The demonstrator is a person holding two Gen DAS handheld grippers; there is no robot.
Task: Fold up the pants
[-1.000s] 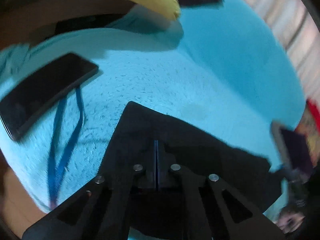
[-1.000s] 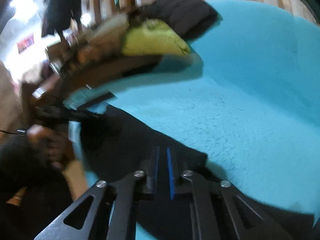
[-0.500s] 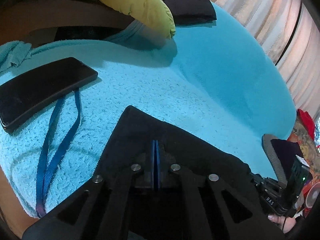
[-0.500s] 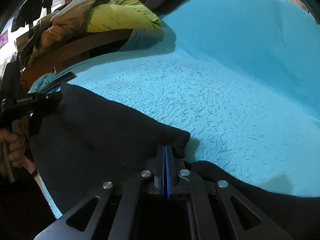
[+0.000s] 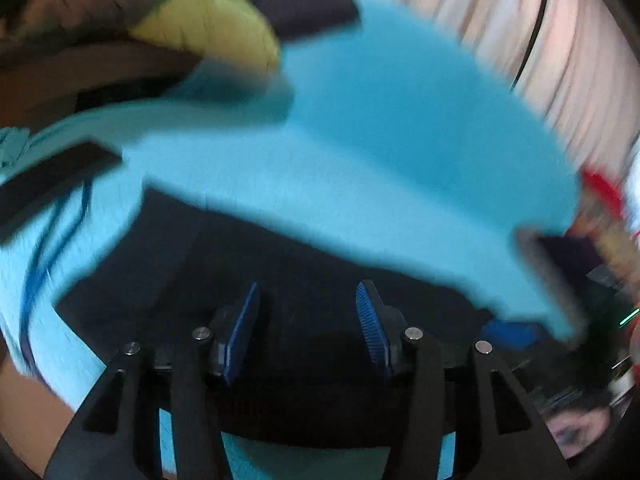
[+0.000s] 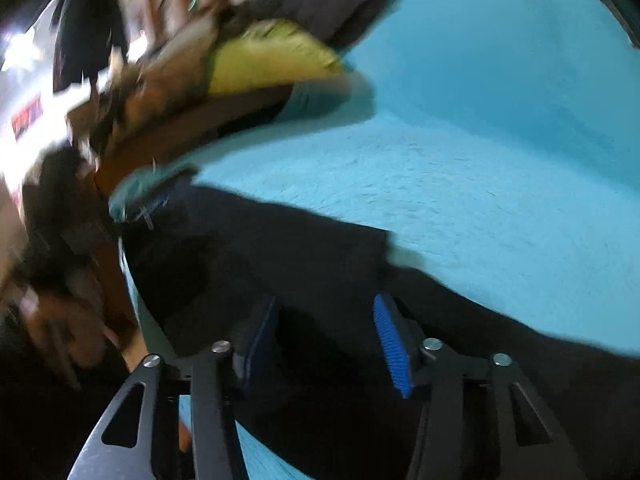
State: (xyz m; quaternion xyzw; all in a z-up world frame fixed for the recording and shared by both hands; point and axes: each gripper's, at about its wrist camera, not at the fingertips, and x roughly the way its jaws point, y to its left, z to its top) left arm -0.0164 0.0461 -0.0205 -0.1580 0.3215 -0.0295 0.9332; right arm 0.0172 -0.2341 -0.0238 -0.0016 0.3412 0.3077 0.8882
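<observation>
The black pants (image 5: 280, 264) lie flat on a fuzzy turquoise blanket (image 5: 380, 132). In the left wrist view my left gripper (image 5: 308, 300) hovers over their near part, its jaws opening and its blue pads apart from the cloth. The pants (image 6: 280, 256) fill the lower half of the right wrist view. There my right gripper (image 6: 324, 312) is above them, jaws opening too, with only flat cloth below the gap. Both views are blurred by motion.
A black phone (image 5: 52, 176) and a blue lanyard (image 5: 44, 256) lie on the blanket at the left. A yellow-green cushion (image 5: 212, 28) and dark bedding (image 6: 320, 0) sit at the far edge. A hand (image 6: 60, 312) holding the other gripper shows at the left.
Both grippers were shut on the pants' edge and now stand open with the cloth let go. Both cameras have shifted, and the pants lie spread out flatter on the blanket.
</observation>
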